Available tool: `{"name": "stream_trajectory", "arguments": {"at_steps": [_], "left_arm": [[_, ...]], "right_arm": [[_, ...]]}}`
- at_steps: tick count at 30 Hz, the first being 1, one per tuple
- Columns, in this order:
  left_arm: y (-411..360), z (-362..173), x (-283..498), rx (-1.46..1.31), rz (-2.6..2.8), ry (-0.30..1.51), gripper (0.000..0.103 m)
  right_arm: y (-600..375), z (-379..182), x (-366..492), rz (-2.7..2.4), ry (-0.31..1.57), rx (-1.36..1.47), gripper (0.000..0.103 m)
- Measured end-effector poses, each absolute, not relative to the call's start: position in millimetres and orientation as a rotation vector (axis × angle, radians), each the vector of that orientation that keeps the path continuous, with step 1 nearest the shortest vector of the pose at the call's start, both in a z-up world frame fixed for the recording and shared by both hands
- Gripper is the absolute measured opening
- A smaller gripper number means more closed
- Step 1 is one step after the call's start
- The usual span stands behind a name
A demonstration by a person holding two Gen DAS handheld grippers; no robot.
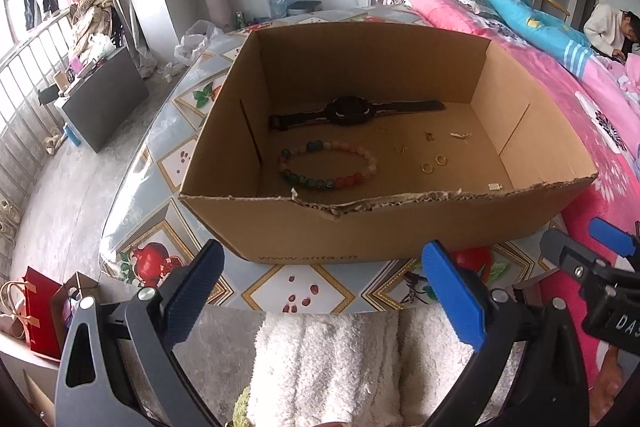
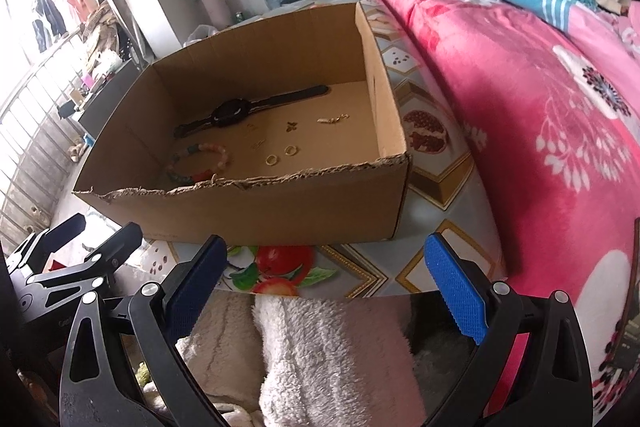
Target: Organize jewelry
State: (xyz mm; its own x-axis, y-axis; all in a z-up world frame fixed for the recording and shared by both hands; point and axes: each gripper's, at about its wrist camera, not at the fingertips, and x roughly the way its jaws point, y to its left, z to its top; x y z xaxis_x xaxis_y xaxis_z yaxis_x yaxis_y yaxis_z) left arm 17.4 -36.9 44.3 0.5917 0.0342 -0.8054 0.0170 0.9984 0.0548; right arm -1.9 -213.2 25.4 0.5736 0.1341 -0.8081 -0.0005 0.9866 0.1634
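Observation:
An open cardboard box (image 1: 320, 231) (image 2: 280, 207) stands on a fruit-patterned table (image 1: 300, 291) (image 2: 436, 187). Inside lie a black watch (image 1: 352, 111) (image 2: 240, 113), a multicoloured bead bracelet (image 1: 328, 165) (image 2: 202, 161), two gold rings (image 1: 434, 163) (image 2: 281, 155) and several small gold pieces (image 1: 430, 137) (image 2: 332, 120). My left gripper (image 1: 324, 291) is open and empty, held before the box's near wall. My right gripper (image 2: 326, 287) is open and empty too, near the table's front edge. The right gripper (image 1: 600, 259) shows at the right of the left wrist view. The left gripper (image 2: 72, 251) shows at the left of the right wrist view.
A bed with a pink floral blanket (image 1: 580, 99) (image 2: 540, 87) runs along the table's right side, and a person (image 1: 612, 31) sits at its far end. White fleece fabric (image 1: 332, 363) (image 2: 332, 355) lies below the grippers. Bags (image 1: 40, 311) and clutter stand on the floor at left.

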Motion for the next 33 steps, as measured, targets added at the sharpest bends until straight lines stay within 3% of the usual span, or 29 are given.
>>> {"name": "stream_trajectory", "arguments": {"at_steps": [33], "left_arm": [[-31, 33, 36, 0.024, -0.014, 1.020, 0.097]], "right_arm": [[-195, 20, 10, 0.042, 0.977, 0.078, 0.095]]}}
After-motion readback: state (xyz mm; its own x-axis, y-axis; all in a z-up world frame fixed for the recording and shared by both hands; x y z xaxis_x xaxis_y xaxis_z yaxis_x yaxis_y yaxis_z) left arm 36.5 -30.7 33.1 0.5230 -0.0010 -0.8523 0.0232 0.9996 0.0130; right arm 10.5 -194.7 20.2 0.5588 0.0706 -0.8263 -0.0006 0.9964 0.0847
